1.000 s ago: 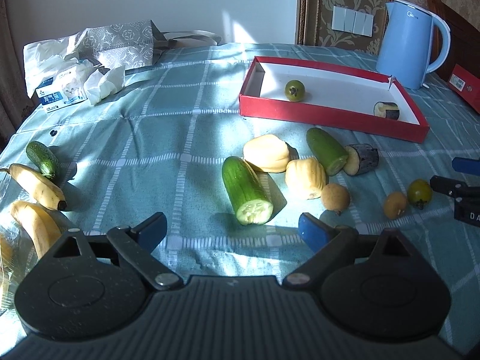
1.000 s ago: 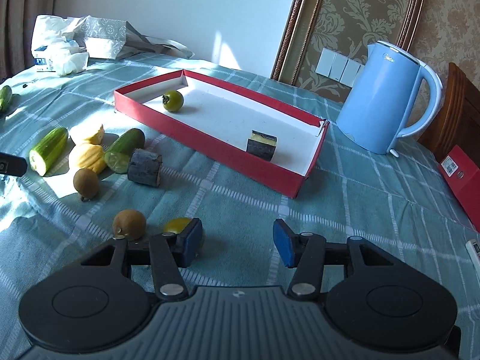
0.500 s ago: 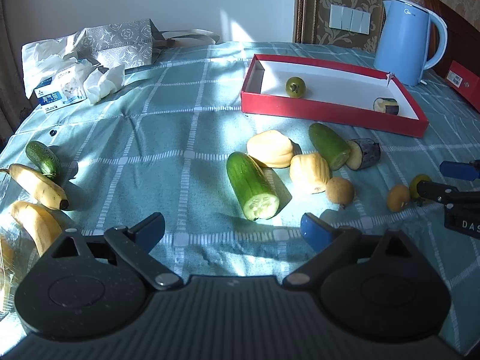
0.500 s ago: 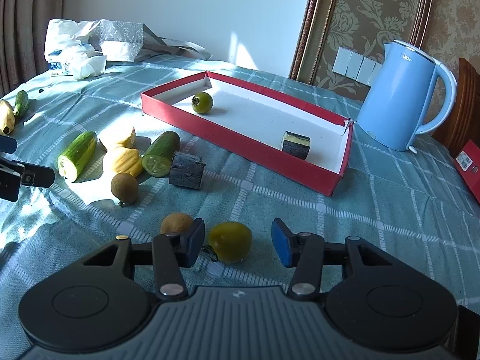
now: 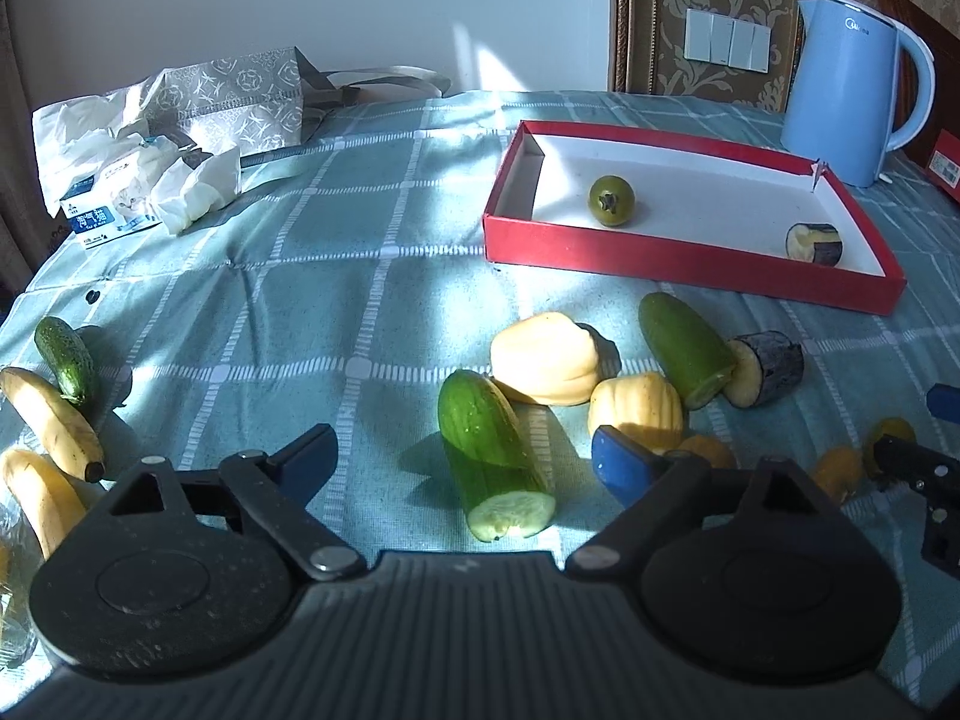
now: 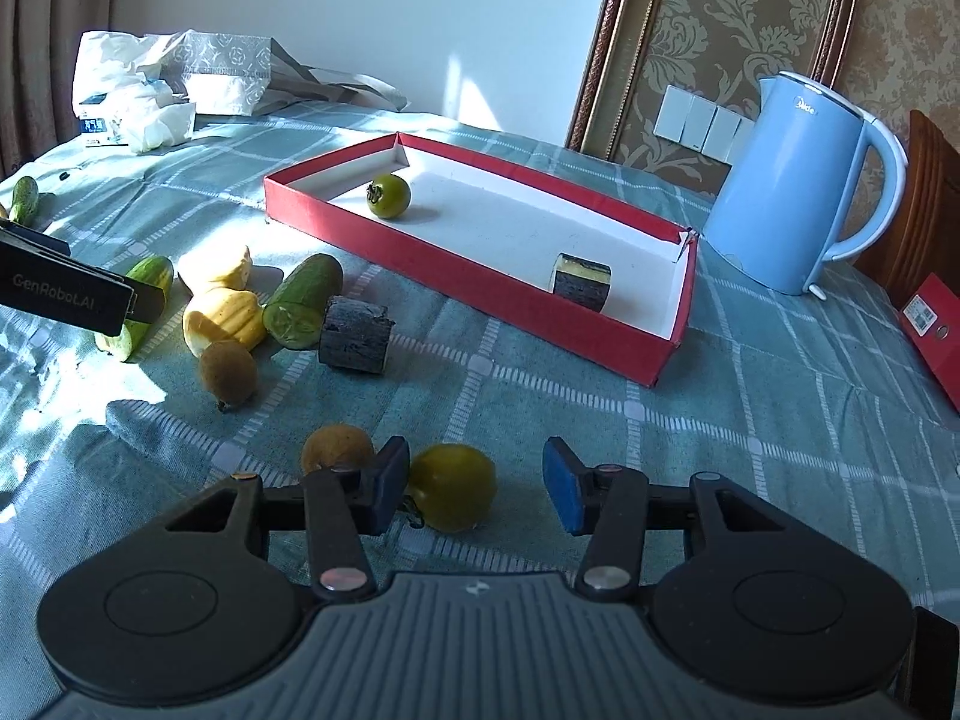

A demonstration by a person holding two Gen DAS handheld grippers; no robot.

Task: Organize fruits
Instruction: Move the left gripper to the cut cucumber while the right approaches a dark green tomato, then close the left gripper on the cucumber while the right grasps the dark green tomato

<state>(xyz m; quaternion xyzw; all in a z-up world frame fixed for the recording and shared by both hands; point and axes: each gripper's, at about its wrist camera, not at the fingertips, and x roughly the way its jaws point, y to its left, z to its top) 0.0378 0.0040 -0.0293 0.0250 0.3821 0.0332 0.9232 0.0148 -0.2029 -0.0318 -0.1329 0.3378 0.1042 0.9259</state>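
Observation:
My left gripper (image 5: 462,465) hangs low over a cut cucumber half (image 5: 492,456), which lies between its closing jaws; the pads stand apart from it. In the right wrist view a yellow-green tomato (image 6: 453,486) sits between the fingers of my right gripper (image 6: 477,492). It is close to the left pad, with a gap to the right pad. The red tray (image 6: 468,294) holds a green tomato (image 6: 389,196) and an eggplant piece (image 6: 581,282). Two kiwis (image 6: 228,373) lie near the right gripper.
Two yellow squash pieces (image 5: 546,360), another cucumber half (image 5: 684,348) and an eggplant chunk (image 5: 768,367) lie before the tray (image 5: 660,252). Bananas (image 5: 54,420) and a small cucumber (image 5: 66,360) lie far left. A blue kettle (image 5: 852,78) stands behind the tray, and a tissue pack (image 5: 120,204) sits back left.
My left gripper has moved forward over the cucumber half and its jaws have narrowed a little. The yellow-green tomato, earlier behind the right gripper's left finger, now sits between its fingers.

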